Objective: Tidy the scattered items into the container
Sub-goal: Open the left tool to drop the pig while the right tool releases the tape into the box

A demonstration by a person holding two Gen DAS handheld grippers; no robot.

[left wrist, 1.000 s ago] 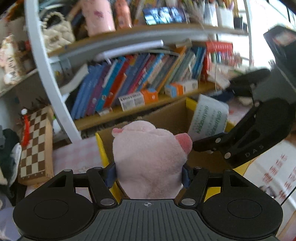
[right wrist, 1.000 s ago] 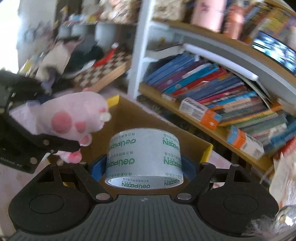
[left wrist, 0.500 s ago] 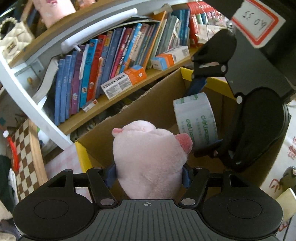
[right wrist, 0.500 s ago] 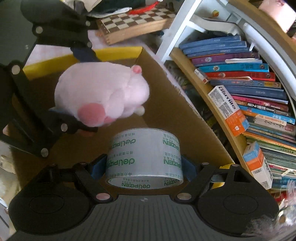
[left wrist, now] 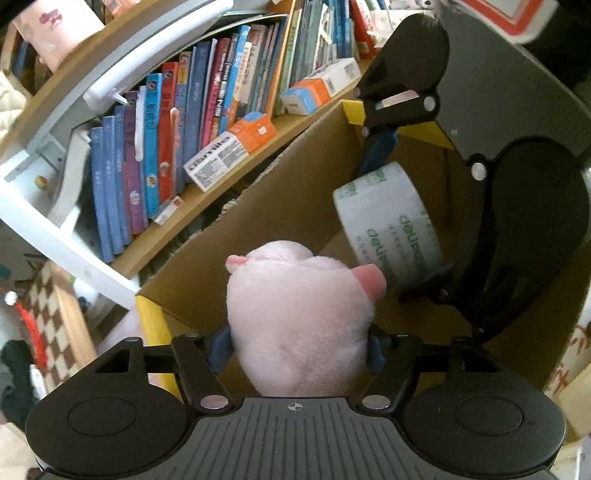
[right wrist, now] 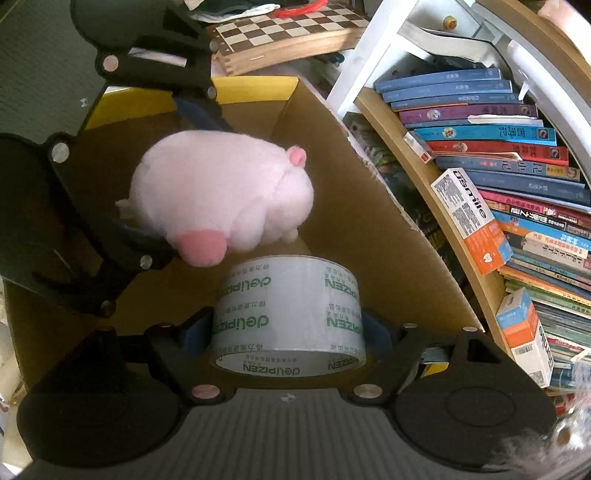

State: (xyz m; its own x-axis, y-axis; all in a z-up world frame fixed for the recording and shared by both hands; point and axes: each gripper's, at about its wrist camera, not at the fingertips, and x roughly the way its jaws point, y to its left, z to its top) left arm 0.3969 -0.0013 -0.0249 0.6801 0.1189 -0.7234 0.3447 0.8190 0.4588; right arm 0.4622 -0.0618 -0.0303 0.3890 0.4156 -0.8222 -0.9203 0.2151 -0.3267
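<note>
My left gripper (left wrist: 297, 347) is shut on a pink plush toy (left wrist: 299, 317), held over the open cardboard box (left wrist: 258, 225) with yellow-taped rims. In the right wrist view the same plush toy (right wrist: 221, 199) hangs above the box (right wrist: 369, 221) interior, with the left gripper (right wrist: 173, 173) coming in from the left. My right gripper (right wrist: 290, 328) is shut on a clear tape roll (right wrist: 290, 317) printed in green, also over the box. From the left wrist view, the tape roll (left wrist: 391, 225) sits in the right gripper (left wrist: 391, 225) just right of the plush.
A wooden bookshelf with many upright books (left wrist: 177, 140) and small orange-and-white cartons (left wrist: 229, 151) stands right behind the box. A folded chessboard (right wrist: 288, 33) lies beyond the box's far end. A white shelf post (left wrist: 55, 229) rises beside it.
Both grippers have moved forward and tipped down over the box, bringing the plush and the tape roll lower inside its opening and closer together. Both grips are unchanged.
</note>
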